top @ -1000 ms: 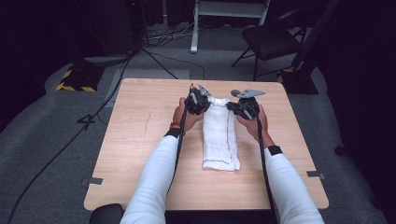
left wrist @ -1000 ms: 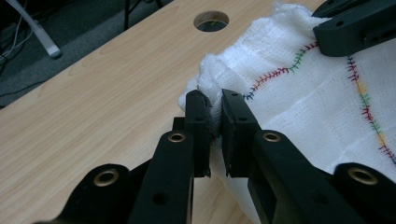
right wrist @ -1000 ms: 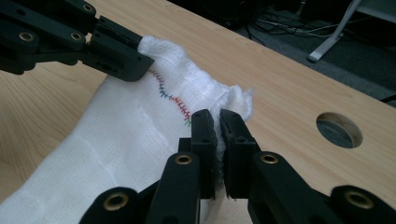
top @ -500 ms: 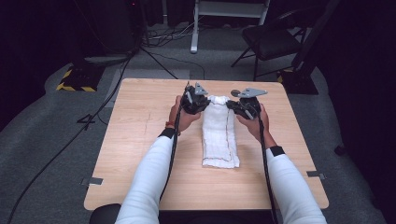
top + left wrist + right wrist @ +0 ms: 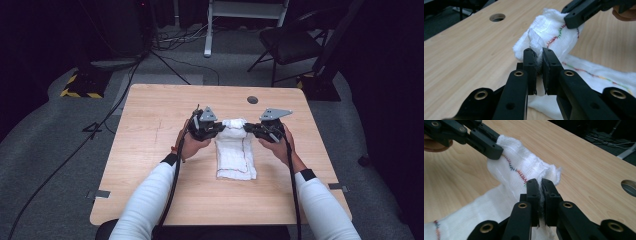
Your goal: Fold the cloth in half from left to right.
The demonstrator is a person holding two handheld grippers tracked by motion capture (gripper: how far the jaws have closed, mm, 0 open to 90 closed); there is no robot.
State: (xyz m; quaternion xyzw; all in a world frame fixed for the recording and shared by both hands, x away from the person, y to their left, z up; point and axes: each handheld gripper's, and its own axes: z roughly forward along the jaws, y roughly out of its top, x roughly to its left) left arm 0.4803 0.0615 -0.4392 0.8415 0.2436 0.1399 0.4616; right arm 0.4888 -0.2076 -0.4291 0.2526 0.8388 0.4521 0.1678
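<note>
A white cloth point(image 5: 235, 150) with a coloured stitched hem lies folded lengthwise in the middle of the wooden table point(image 5: 150, 130). Its far end is lifted off the table. My left gripper point(image 5: 218, 128) is shut on the far left corner of the cloth point(image 5: 549, 32), the fabric pinched between its jaws. My right gripper point(image 5: 248, 128) is shut on the far right corner of the cloth point(image 5: 524, 167). In the left gripper view the right gripper point(image 5: 574, 17) holds the other corner; in the right gripper view the left gripper point(image 5: 491, 147) does the same.
A round cable hole point(image 5: 252, 99) sits in the table beyond the cloth. Behind the table stand a black chair point(image 5: 295, 45) and a white frame point(image 5: 245, 10). Cables run over the grey floor at the left.
Both grippers have moved a little towards the person, carrying the cloth's far end with them, lifted off the table.
</note>
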